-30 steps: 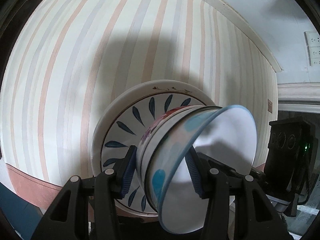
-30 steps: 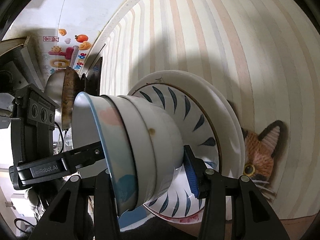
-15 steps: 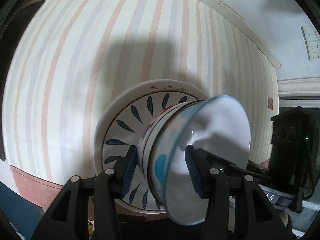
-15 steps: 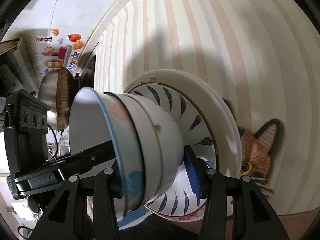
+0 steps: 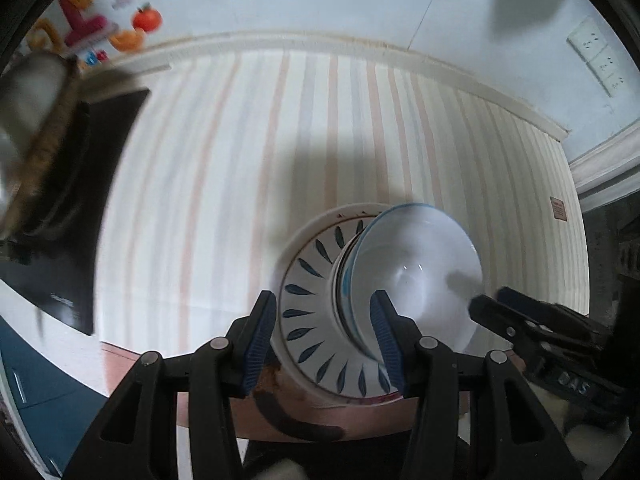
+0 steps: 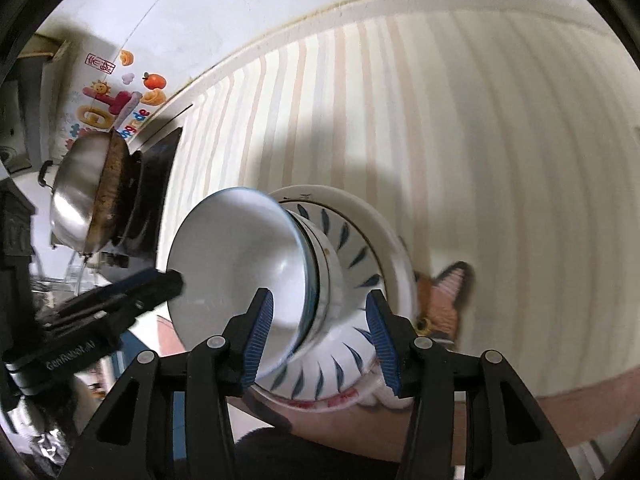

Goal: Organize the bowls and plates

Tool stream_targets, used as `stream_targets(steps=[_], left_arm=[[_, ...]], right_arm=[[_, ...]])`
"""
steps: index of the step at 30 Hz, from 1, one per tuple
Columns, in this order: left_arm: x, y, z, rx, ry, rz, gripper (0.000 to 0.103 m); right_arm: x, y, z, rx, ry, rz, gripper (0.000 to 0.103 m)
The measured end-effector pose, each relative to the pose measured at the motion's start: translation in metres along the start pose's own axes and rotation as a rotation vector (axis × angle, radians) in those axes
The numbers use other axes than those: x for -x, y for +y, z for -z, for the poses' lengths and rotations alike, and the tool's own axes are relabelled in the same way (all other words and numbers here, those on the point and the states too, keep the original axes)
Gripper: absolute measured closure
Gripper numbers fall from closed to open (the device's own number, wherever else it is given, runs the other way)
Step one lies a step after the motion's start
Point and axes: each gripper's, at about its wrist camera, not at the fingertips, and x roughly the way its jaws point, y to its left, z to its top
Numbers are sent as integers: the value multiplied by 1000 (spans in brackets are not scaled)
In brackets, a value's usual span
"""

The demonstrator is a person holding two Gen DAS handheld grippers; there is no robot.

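A stack of nested bowls, the top one white with a blue rim [image 5: 416,276] [image 6: 236,264], sits on a blue-leaf plate [image 5: 308,312] [image 6: 352,264], which rests on a larger white plate [image 5: 288,248] [image 6: 384,240] on the striped cloth. My left gripper [image 5: 324,340] is open and empty, drawn back, its fingers framing the near edge of the stack without touching. My right gripper [image 6: 320,336] is open and empty too, likewise off the stack. Each gripper shows in the other's view, the right one [image 5: 536,320] and the left one [image 6: 120,292].
A steel wok [image 6: 84,196] stands on a black stove [image 6: 148,200] [image 5: 68,184] at the left. The wall behind carries stickers [image 5: 112,24] and sockets [image 5: 600,60]. A cat-face mat [image 6: 444,300] lies under the plates. The striped cloth [image 5: 248,160] spreads around the stack.
Both grippers have let go of the bowl stack, opened and pulled back from it. The stack now sits on the plates by itself. Both views have swung wider.
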Motion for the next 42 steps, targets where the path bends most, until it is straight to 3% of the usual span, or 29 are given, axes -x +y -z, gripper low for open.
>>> stream_targets(steps=[3,5,6,8,12,15,25,35,42], left_arm=[[16,1,9,-23,-38,-35,52],[24,3,14,-27,-58,-40,46],[28,4,17,-33,-68,-48,33],[37,6,23,-40,-95,-60,19],[61,12,33,-58,-162,-79,12],[80,14,42,-69,-199,-71,11],[136,8,83,-76,-297,-60,11],[194,0,155,-39,-387,-86,11],[230,-1,208,-9,-436,-114,11]], right_arm=[[27,14,13,37,-54,60,23],[42,23,23,49,-89,82,15],[51,27,28,54,-108,94,13],[64,37,36,55,-144,120,11],[94,55,55,50,-242,182,8],[115,68,71,45,-301,227,6],[174,102,121,76,-400,255,4],[244,128,195,167,-508,255,4],[278,139,248,207,-536,235,4]])
